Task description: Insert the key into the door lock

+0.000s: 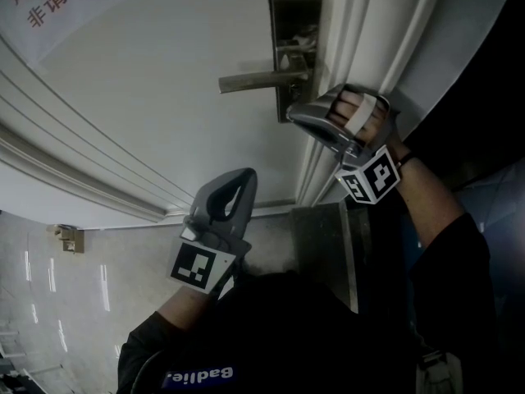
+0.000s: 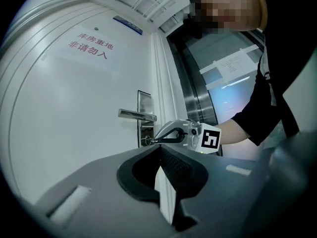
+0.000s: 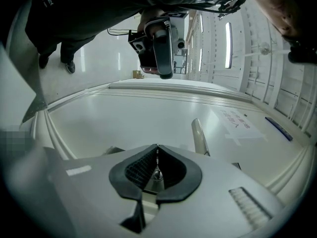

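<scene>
Down at the lock plate [image 1: 294, 23], just under the lever handle [image 1: 254, 80], the right claw [image 1: 294, 117] is nose-on to the white door [image 1: 148, 97]. It's clenched on a small bit of metal sitting right between the pads in the right gripper view, which I'm reading as the key [image 3: 157, 174]. Pinching it by the head like that, level and straight at the door, makes sense. The blade lines up with the keyhole and can't twist in the grip.

From the left gripper view the tips look like they're touching the cylinder area. My guess is the key is at the keyhole or already partly in. How deep, can't tell, it's too small and dark there.

The left claw [image 1: 244, 179] is clenched on nothing, low and well apart from the lock, pointing at the door. Probably just parked out of the way, since this is a one-handed job. Biggest risk I'd say is the key going in crooked and binding.
</scene>
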Demonstrator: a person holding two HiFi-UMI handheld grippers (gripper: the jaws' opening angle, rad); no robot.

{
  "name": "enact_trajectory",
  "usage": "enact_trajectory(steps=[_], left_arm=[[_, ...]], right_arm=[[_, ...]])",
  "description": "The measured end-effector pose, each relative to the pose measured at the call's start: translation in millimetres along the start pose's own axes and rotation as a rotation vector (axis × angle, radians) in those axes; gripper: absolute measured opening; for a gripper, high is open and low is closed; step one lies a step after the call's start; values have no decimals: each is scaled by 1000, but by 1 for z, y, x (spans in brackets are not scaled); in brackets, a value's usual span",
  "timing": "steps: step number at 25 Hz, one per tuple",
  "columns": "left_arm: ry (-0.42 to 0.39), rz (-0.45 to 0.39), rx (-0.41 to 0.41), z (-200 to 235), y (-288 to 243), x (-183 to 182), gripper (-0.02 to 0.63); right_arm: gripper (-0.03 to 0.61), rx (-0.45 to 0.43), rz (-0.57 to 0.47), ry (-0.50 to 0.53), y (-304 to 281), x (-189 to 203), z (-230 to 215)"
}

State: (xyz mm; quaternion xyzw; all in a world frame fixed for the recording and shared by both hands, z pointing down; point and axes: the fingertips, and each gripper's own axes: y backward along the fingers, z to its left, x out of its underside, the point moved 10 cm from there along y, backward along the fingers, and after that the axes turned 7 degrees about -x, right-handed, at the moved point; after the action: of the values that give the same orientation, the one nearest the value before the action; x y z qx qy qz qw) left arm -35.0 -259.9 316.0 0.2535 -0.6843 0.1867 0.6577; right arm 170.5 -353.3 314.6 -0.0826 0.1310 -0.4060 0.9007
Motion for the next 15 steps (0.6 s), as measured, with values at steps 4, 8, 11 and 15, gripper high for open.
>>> enact_trajectory(steps=[4, 8, 11, 15], left_arm=[[4, -3, 9, -1, -5, 1, 15], [16, 14, 15, -4, -7, 6, 15], [25, 22, 20, -6, -8, 9, 15], [36, 35, 34, -11, -8, 12, 15]], right_arm=[[12, -4, -1, 3, -1, 3, 0], [12, -5, -5, 5, -2, 5, -1], [12, 3, -6, -16, -2, 6, -3], [12, 7, -1, -60, -2, 6, -3]])
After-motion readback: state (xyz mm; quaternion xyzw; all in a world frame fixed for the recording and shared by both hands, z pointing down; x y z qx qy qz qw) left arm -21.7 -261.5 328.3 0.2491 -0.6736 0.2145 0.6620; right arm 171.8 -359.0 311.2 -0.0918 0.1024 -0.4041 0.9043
